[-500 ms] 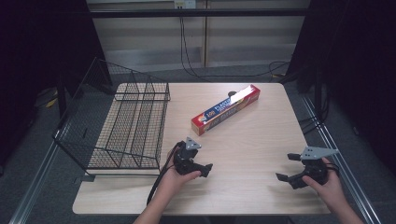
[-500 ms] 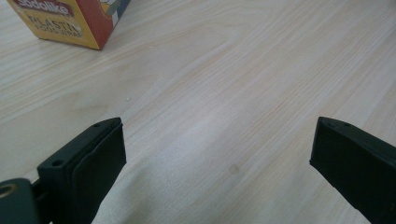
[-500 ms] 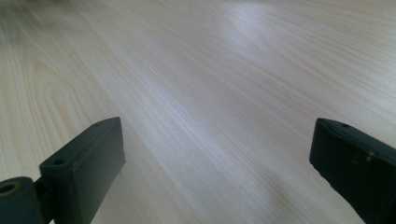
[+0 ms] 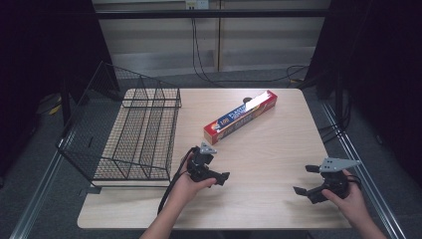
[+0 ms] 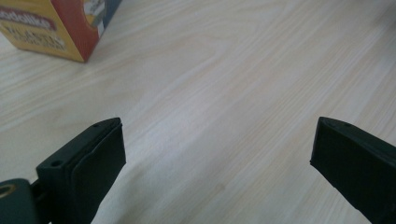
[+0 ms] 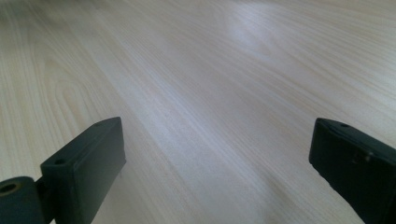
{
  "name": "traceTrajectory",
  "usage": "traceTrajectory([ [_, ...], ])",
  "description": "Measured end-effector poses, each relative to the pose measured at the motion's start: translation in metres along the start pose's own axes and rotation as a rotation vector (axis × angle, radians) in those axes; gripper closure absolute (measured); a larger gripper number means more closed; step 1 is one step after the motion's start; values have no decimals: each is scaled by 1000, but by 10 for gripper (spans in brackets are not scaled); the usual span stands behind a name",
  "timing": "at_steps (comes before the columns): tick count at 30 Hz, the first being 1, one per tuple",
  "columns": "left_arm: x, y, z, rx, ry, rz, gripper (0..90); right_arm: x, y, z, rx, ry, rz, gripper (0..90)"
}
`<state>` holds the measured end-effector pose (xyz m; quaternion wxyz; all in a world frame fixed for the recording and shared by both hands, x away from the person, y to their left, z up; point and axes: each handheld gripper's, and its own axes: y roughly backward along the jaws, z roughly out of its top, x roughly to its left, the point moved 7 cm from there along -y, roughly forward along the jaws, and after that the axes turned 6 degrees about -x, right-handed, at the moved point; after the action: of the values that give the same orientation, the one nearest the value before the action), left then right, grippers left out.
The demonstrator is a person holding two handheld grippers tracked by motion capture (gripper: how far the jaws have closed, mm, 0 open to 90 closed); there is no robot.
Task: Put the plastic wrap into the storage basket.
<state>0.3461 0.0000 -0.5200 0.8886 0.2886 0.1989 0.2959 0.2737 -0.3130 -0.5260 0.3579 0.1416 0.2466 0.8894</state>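
A person's left hand holds my left gripper (image 4: 215,167) near the table's front middle, just right of the wire basket. Its jaws stand wide apart over bare wood, with nothing between them (image 5: 215,135). At the front right, the other hand holds my right gripper (image 4: 304,179), open as well and empty above the tabletop (image 6: 215,135). A long red, yellow and blue wrap box (image 4: 240,116) lies diagonally at mid-table beyond the left gripper. One end of the box (image 5: 51,23) appears at the top left of the left gripper view.
A black wire basket (image 4: 134,134) covers the left part of the light wooden table (image 4: 268,154) and overhangs its left edge. Black cables trail from both grippers toward the front edge. Dark curtains and floor cables surround the table.
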Motion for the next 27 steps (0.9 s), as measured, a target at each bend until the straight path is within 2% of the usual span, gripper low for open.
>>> traceTrajectory([
  [1,-4,-1,8,-11,25,-26,30,0,0,-1,-2,-9,6,32],
  [2,-4,-1,8,-11,25,-26,30,0,0,-1,-2,-9,6,32],
  [3,-3,-2,14,-15,7,-17,30,0,0,-1,0,-10,7,32],
  [5,-3,-6,27,-4,4,-9,21,0,-2,-2,9,-6,7,34],
  [6,-3,-6,27,-4,4,-9,20,0,-2,-2,9,-6,7,34],
  [7,-3,-10,36,-11,20,-13,18,1,-2,-1,4,-3,14,34],
  [8,-3,-10,36,-11,20,-13,14,2,-1,0,1,-1,19,34],
  [9,-1,-15,43,-15,42,-22,10,2,-1,1,-3,4,22,34],
  [10,-1,-15,43,-15,42,-22,9,2,-1,1,-3,4,22,34],
  [11,1,-20,49,-9,71,-25,7,4,-1,1,-3,9,28,34],
  [13,2,-23,51,-7,83,-32,0,4,-1,1,-1,10,30,34],
  [14,5,-25,53,9,78,-20,1,5,-1,1,1,19,33,34],
  [16,9,-31,56,25,98,-6,3,5,0,3,-5,20,36,34],
  [18,12,-35,61,37,64,-7,3,5,0,3,-12,13,34,34],
  [20,14,-36,64,26,52,-3,10,5,0,4,-12,18,35,34],
  [21,16,-39,71,9,51,11,14,5,0,4,-13,19,34,34],
  [24,19,-41,76,11,47,15,21,5,0,4,-15,17,36,34],
  [27,24,-43,88,-14,41,27,44,6,1,5,-16,21,44,36],
])
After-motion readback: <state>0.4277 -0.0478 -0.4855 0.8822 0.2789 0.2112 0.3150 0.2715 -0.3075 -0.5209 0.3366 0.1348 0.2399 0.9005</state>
